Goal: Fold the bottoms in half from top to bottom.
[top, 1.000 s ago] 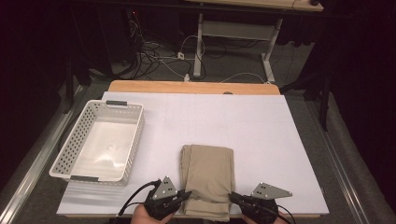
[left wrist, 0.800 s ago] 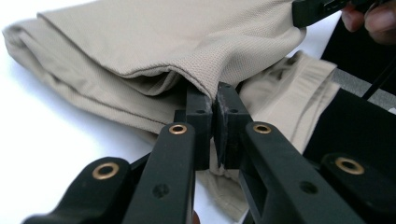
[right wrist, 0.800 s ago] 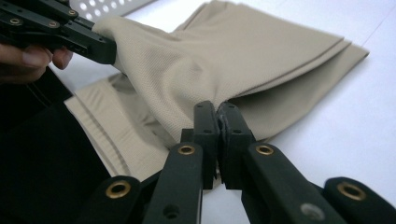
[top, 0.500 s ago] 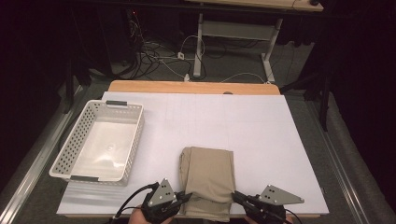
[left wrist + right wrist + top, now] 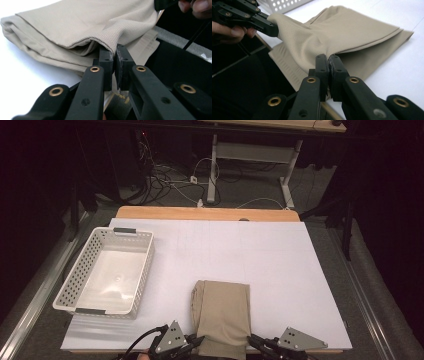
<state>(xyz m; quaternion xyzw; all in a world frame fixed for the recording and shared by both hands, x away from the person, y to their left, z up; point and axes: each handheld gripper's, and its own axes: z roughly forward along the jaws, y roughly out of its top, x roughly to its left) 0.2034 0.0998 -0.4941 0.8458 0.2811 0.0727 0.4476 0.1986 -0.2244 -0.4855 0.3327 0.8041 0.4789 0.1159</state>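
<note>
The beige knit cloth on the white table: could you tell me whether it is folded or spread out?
Folded: the beige knit cloth shows stacked layers along its edges.

Left gripper (image 5: 196, 340) pinched shut, right gripper (image 5: 251, 339) likewise, both low

Folded cloth (image 5: 222, 315) at table's (image 5: 280, 255) near edge; left gripper (image 5: 196, 341), right gripper (image 5: 256, 341) pinch its corners; basket (image 5: 107, 270) left.

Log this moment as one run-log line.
left gripper: shut on folded beige cloth | right gripper: shut on folded beige cloth | white basket: empty
</note>
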